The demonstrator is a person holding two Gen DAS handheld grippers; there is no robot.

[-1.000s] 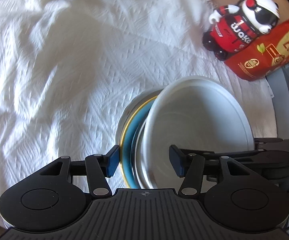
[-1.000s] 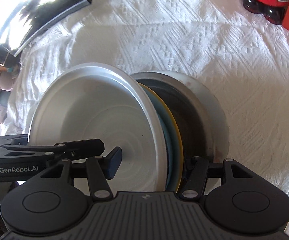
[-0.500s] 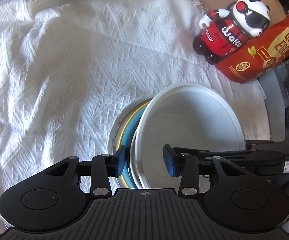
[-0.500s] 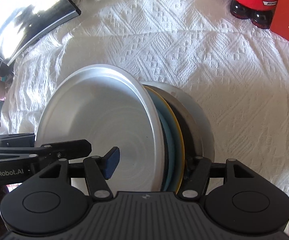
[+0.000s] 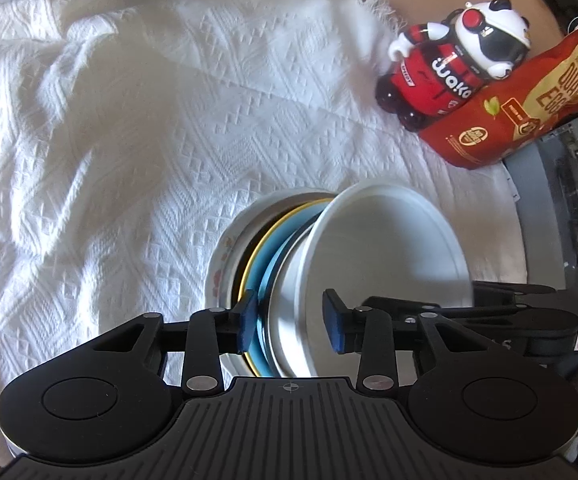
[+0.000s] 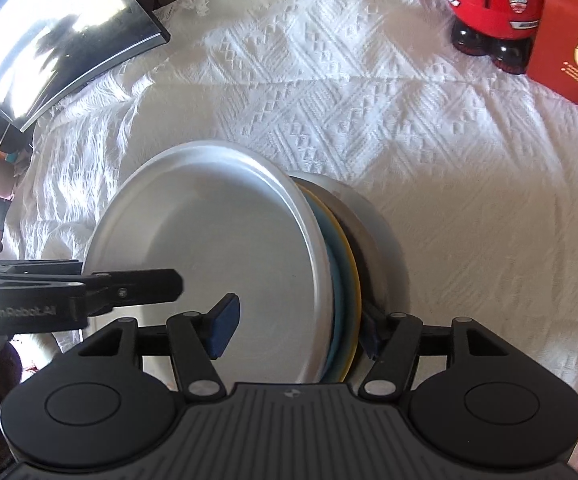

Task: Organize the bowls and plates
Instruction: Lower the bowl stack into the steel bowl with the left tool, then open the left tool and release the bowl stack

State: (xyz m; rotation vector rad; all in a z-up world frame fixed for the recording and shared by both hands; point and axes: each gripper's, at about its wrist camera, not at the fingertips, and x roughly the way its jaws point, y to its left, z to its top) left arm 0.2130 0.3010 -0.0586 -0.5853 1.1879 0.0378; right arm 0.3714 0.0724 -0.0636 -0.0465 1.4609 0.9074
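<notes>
A stack of dishes stands on edge on the white cloth [image 5: 129, 140]: a steel plate [image 5: 389, 240] [image 6: 217, 240], a blue plate with a yellow rim [image 5: 265, 248] [image 6: 343, 264] and a white floral dish [image 5: 225, 264] [image 6: 385, 240]. My left gripper [image 5: 291, 324] straddles the near edge; its jaws are closing, with the blue and steel plates between them and the right pad a little off the steel. My right gripper [image 6: 297, 330] spans the whole stack, jaws closing slightly, one pad on the steel face, the other behind the white dish. A finger [image 6: 141, 286] of the left gripper shows in the right wrist view.
A panda-shaped red bottle [image 5: 449, 68] [image 6: 493, 4] and a red snack bag [image 5: 521, 104] [image 6: 577, 52] stand at the far right. A dark curved screen [image 6: 49, 32] sits at the far left. Grey equipment [image 5: 529, 200] borders the cloth on the right.
The left gripper's jaws have narrowed from wide apart to close around the stack's edge. The right gripper and the upright stack have hardly shifted.
</notes>
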